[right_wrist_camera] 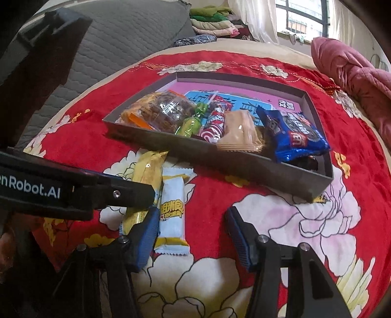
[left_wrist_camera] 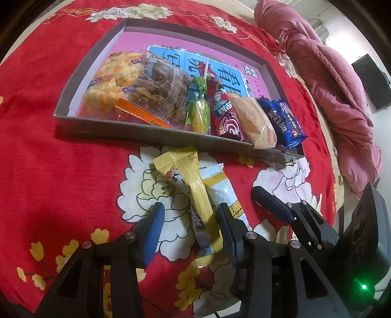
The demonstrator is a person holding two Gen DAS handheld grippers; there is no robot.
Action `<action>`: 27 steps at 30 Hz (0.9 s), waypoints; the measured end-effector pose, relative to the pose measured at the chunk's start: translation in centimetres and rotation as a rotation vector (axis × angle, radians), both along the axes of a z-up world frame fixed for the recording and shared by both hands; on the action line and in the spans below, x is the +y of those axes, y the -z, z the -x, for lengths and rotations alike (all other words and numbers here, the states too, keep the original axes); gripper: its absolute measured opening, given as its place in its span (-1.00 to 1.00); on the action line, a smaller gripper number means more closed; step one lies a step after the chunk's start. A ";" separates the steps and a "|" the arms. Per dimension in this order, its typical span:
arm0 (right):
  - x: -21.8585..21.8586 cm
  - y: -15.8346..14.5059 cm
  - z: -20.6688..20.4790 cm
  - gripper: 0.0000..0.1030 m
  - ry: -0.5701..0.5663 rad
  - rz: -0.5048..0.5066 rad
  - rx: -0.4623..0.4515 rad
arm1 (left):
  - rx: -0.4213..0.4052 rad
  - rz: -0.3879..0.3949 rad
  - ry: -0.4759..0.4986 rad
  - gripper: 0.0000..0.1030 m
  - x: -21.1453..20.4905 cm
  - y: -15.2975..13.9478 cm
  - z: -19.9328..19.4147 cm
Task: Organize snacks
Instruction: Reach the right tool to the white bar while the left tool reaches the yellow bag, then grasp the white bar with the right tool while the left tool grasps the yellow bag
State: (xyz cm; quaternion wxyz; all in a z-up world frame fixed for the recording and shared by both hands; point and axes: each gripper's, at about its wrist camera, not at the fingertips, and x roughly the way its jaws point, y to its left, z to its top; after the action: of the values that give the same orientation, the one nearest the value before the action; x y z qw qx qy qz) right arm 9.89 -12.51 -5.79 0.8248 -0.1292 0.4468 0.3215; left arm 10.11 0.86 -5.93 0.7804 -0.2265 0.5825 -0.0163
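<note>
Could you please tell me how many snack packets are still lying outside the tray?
2: a yellow packet and a white packet, side by side on the red cloth before the tray.

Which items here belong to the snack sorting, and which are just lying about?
Job: shallow grey cardboard tray holding packets; yellow foil snack packet and white-and-yellow wrapped bar, both outside the tray.

Lying about: crumpled pink quilted blanket; folded clothes pile.

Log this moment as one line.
left hand-held gripper: open over yellow packet | right hand-held gripper: open, empty | white packet: on cloth | tray: six snacks
</note>
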 end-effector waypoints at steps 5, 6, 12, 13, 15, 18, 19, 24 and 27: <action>0.6 0.2 0.1 -0.26 -0.026 0.008 -0.028 | 0.004 0.002 0.001 -0.10 -0.1 0.3 -0.3; 0.7 0.3 0.0 -0.26 -0.030 0.012 -0.028 | 0.006 -0.001 0.001 -0.10 -0.2 0.4 -0.3; 0.8 0.7 -0.2 -0.55 -0.026 0.033 -0.048 | 0.010 0.004 0.001 -0.10 -0.2 0.8 -0.5; 0.7 0.7 -0.3 -0.58 -0.021 0.032 -0.047 | 0.010 0.005 0.000 -0.10 -0.2 0.8 -0.5; 0.3 0.7 -0.6 -0.61 -0.011 0.021 -0.038 | 0.010 0.001 0.001 -0.10 -0.3 0.9 -0.6; 0.0 0.6 -0.8 -0.62 -0.007 0.024 -0.045 | 0.010 -0.008 0.004 -0.10 -0.5 1.0 -0.9; 0.0 0.6 -0.7 -0.62 -0.011 0.029 -0.051 | 0.010 -0.012 0.005 -0.10 -0.6 1.0 -1.0; -0.3 0.4 -0.9 -0.63 -0.008 0.035 -0.058 | -0.006 -0.047 0.016 -0.10 -1.5 1.1 -1.6; -0.7 0.3 -1.1 -0.63 0.002 0.028 -0.052 | -0.005 -0.066 0.014 -0.11 -1.9 1.4 -1.8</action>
State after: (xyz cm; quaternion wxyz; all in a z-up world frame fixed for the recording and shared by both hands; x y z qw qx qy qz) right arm 10.95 -13.19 -6.14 0.8345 -0.1488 0.4299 0.3109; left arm 11.94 -1.08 -7.34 0.7886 -0.1968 0.5825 -0.0031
